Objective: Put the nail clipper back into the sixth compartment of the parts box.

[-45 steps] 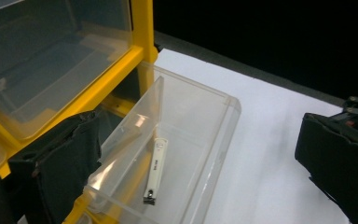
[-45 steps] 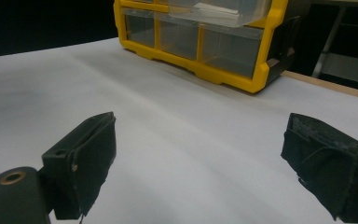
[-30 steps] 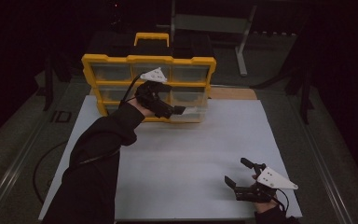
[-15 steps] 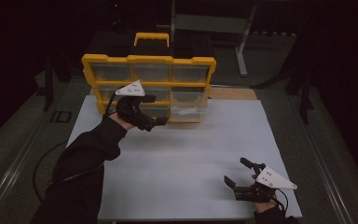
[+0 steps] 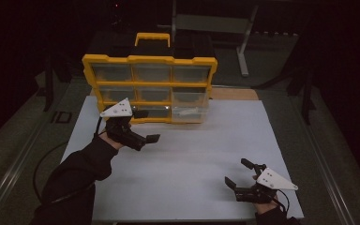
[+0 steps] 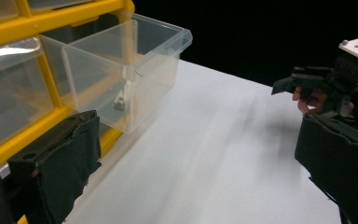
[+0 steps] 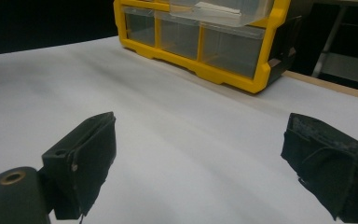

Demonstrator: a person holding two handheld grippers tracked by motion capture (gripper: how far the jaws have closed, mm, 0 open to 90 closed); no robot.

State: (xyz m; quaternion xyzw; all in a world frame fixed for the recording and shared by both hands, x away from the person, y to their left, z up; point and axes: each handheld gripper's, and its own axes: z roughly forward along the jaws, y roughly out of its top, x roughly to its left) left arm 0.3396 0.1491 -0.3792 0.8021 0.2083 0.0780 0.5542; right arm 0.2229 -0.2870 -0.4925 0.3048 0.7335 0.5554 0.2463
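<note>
A yellow organizer with clear drawers stands at the back of the white table. Its lower right drawer is pulled out. In the left gripper view this open drawer holds a small pale part. My left gripper hovers open just in front of the organizer's lower left, its jaws wide apart and empty. My right gripper rests open near the table's front right edge, nothing between its jaws. It faces the organizer across bare table.
A wooden strip lies behind the table at the right of the organizer. A metal stand is in the dark background. A cable trails off the table's left side.
My left gripper has drawn back from the pulled-out drawer, moving left and toward the person, and is open. The drawer stays out. The right gripper has not moved.
</note>
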